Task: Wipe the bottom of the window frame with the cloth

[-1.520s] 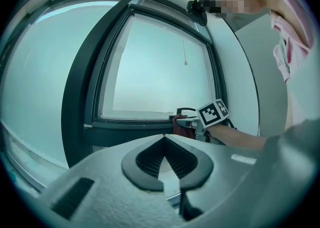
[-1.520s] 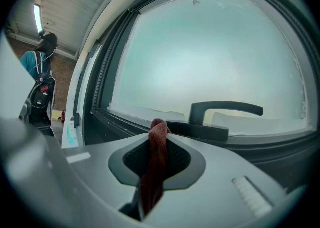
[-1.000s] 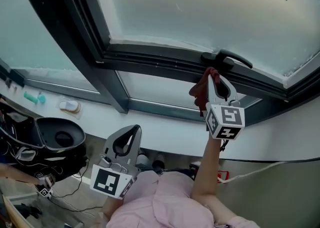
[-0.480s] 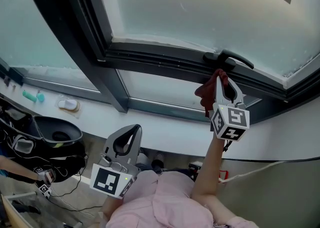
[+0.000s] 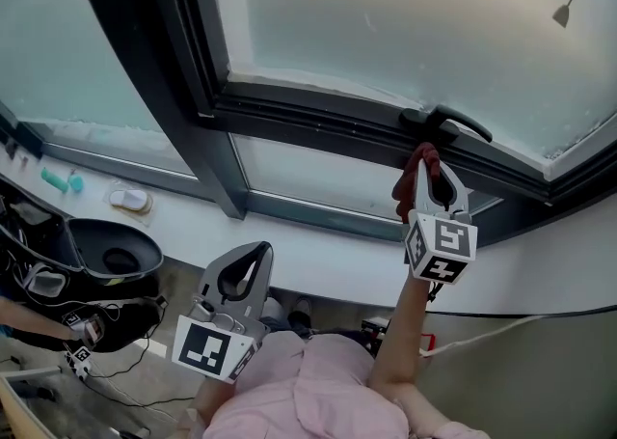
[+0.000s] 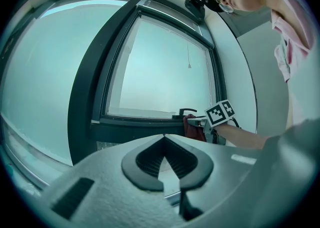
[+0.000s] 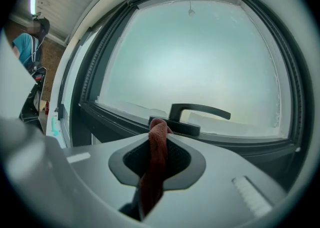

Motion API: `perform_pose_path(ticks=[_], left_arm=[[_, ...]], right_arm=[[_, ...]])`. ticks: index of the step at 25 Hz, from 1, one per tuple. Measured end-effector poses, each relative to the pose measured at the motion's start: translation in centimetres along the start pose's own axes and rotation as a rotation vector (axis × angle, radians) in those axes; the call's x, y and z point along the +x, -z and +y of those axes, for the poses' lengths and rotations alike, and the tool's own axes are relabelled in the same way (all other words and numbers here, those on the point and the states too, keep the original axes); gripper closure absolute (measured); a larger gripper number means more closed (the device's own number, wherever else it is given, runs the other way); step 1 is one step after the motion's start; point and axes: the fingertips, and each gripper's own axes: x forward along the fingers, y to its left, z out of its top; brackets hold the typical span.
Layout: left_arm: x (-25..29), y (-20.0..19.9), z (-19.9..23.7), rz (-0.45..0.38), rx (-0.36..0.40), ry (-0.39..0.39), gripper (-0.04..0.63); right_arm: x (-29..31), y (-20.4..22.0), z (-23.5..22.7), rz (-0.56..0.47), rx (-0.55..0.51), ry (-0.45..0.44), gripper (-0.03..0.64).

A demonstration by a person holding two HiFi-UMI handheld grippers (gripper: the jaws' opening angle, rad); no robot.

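Note:
My right gripper (image 5: 427, 159) is shut on a dark red cloth (image 5: 409, 182), held up just below the black window handle (image 5: 453, 121) on the dark bottom frame rail (image 5: 318, 119). In the right gripper view the cloth (image 7: 155, 162) runs between the jaws, its top end near the handle (image 7: 197, 111) and the frame rail (image 7: 115, 117). My left gripper (image 5: 253, 252) hangs low, away from the window, jaws shut with nothing in them. The left gripper view has the right gripper (image 6: 200, 122) and the cloth (image 6: 192, 127) far off at the frame.
A white sill (image 5: 289, 244) runs below the lower pane. Small items (image 5: 128, 200) lie on it at left. A black chair (image 5: 106, 259) and cables stand on the floor at lower left. A vertical mullion (image 5: 164, 70) divides the panes. A pull cord end (image 5: 563, 14) hangs at top right.
My right gripper with the cloth has shifted rightward along the frame, closer under the handle. The left gripper has stayed put.

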Motion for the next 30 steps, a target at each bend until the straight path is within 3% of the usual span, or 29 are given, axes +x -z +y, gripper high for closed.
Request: perform_pose_path(ticks=[4,12,30], left_arm=[[-0.2,0.1,0.7,-0.001,-0.008,0.010,0.597],[-1.5,-0.6,3.9,-0.008,-0.011,0.013,0.597],[-6.4,-1.9,15.0,-0.018,-0.017,-0.116,0.597]], right_arm=[[-0.5,-0.6,3.4,-0.043,-0.024,-0.058,0.568],[1.9,-1.2,12.3,-0.010,-0.048,-0.190,0.566],[8.4,-2.7,31.9,0.007,-0.049,-0.479,0.566]])
